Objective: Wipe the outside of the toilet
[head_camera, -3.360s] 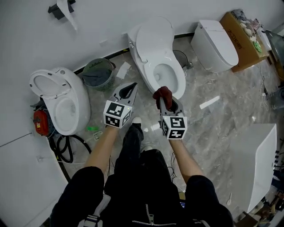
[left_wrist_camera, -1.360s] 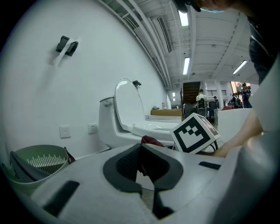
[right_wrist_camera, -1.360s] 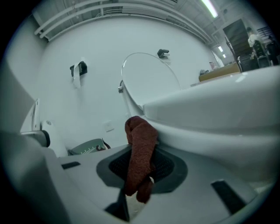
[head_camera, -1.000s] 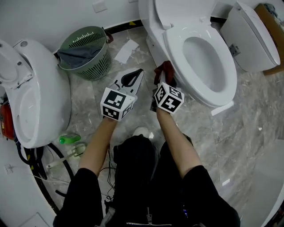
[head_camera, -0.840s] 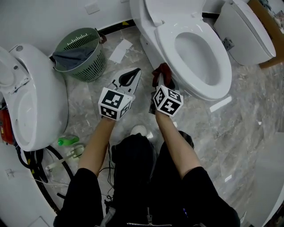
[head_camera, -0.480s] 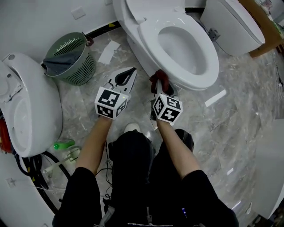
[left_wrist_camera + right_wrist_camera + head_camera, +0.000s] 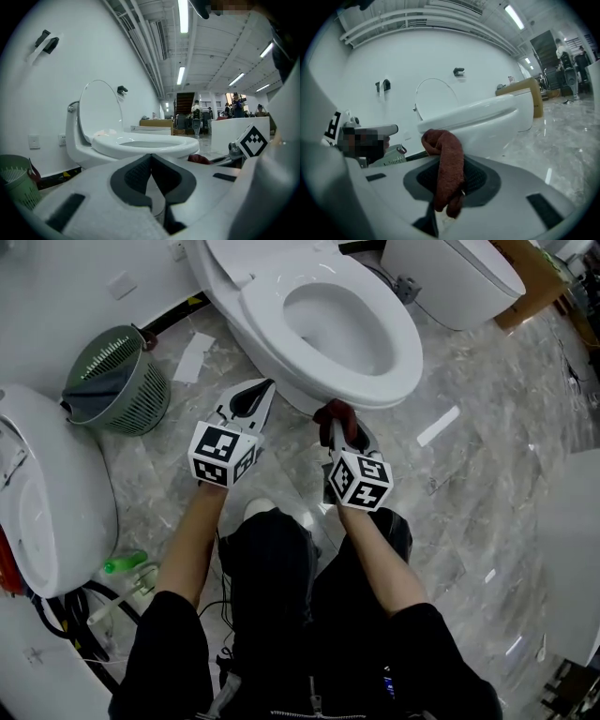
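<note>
1. Two tools, one in each hand, both forearms stretched forward over the person's knees toward the toilet (image 7: 405, 357); step judged: bringing the cloth to the bowl's outer front, wiping not clearly under way
2. Far left, on the floor and not in use: second toilet (image 7: 42, 493), green basket (image 7: 117, 381), green bottle (image 7: 122, 563)
3. Left tool (image 7: 268, 384): jaws pressed together with nothing between them, tips aimed at the bowl's near side just below the seat rim, close to it but apart; marker cube on top, wrist straight; judged idle
4. Toilet: centre top of the head view, lid raised, seat down, white outer wall of the bowl facing the person
5. Right tool (image 7: 336, 424): jaws pinching a dark red cloth (image 7: 447, 164), which bunches above the tips and hangs down between them; tool pointed at the bowl's front, under the seat's overhang; whether cloth and porcelain touch cannot be told
6. Next move, judged: press the cloth wad against the outer bowl wall and sweep it along the curve, keeping the pinch firm; the wad is small, so the hard tips could meet the porcelain
7. Far right, not in use: third toilet (image 7: 450, 277), cardboard box (image 7: 534, 282)
</note>
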